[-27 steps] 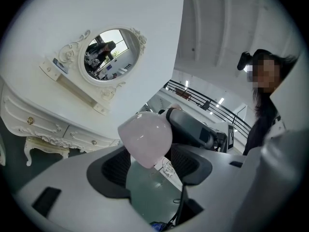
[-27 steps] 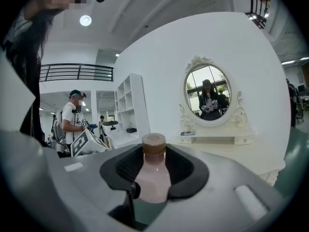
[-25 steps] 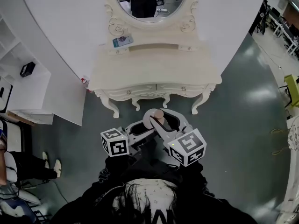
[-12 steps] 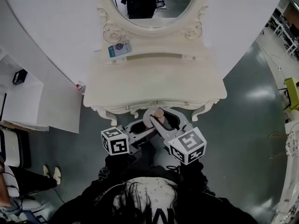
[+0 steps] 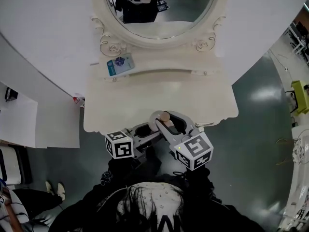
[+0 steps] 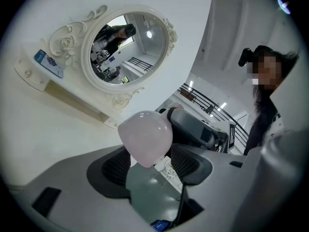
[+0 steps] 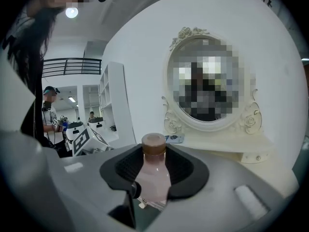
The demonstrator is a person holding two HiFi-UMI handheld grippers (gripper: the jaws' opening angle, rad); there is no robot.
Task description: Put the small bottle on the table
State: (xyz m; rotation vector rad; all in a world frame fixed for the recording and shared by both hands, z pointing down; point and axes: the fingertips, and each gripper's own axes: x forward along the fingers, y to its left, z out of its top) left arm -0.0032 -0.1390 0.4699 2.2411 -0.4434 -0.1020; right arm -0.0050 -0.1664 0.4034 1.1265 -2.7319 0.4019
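The small pink bottle (image 5: pixel 164 117) with a brown cap (image 7: pixel 153 143) stands upright between the pads of my right gripper (image 5: pixel 169 122), which is shut on it. The head view places it over the front edge of the white dressing table (image 5: pixel 193 95). My left gripper (image 5: pixel 145 131) is just to the left, pointing at the bottle. In the left gripper view the bottle's rounded pink base (image 6: pixel 145 137) shows between the wide-open jaws, and neither pad presses on it.
An oval mirror (image 5: pixel 159 8) rises behind the table. A blue card (image 5: pixel 119 64) lies on the table's small back shelf. White shelving (image 5: pixel 19 120) stands to the left, and a small red thing (image 5: pixel 76 100) is by the wall. The floor is grey.
The dressing table has come nearer in the head view, so both grippers and the bottle now sit over its front edge. The grip on the bottle is unchanged.
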